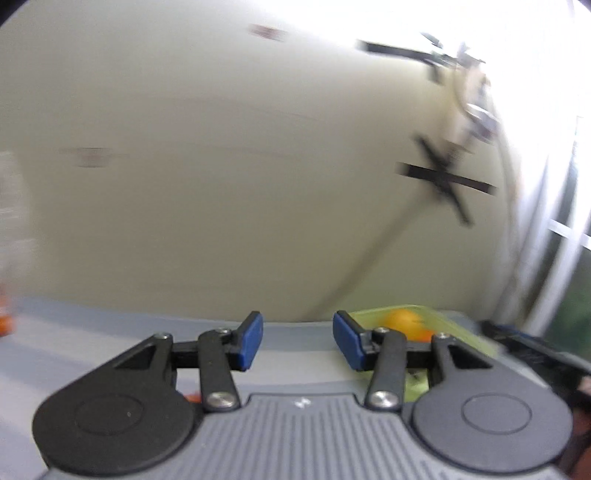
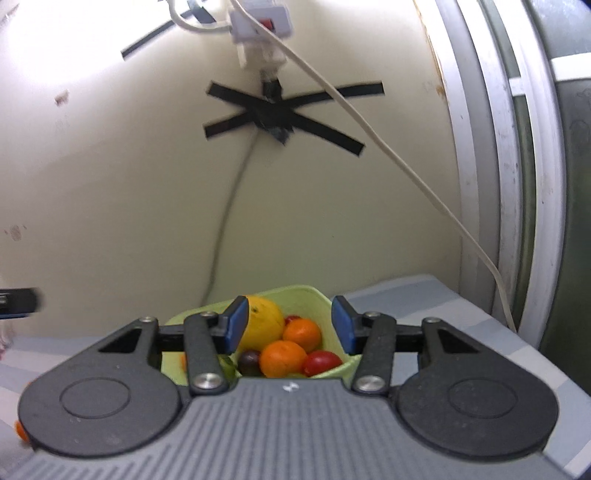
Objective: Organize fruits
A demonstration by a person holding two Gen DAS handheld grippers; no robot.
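Left wrist view: looking along the left gripper [image 1: 297, 341], blue pads [image 1: 251, 341] standing partly apart, gripping nothing, only grey table [image 1: 110, 332] showing through the gap. Sitting at about two o'clock from the fingertips, a green basket [image 1: 454, 325], heavily blurred, holding an orange fruit [image 1: 402, 319] behind the right-hand finger. Smearing across the cream wall [image 1: 221, 184] at one o'clock, black tape strips [image 1: 443, 177].

Right wrist view: looking along the right gripper [image 2: 285, 325], blue pads [image 2: 236, 325] standing partly apart, clamping nothing. Lying at twelve o'clock just past the fingertips, the green basket [image 2: 314, 295], resting on the grey table [image 2: 424, 302] near the wall. Filling the basket: a yellow citrus fruit [image 2: 264, 321] at the back left, right beside the left-hand pad, contact impossible to tell; two oranges [image 2: 303, 334] [image 2: 282, 358] in the middle; a red fruit [image 2: 321, 362] at front right; a dark purple fruit [image 2: 249, 360] at front left. Hanging at twelve o'clock high on the wall, crossed black tape [image 2: 280, 112], a white power strip [image 2: 258, 18] above it, and a white cable [image 2: 406, 166] running down toward four o'clock.
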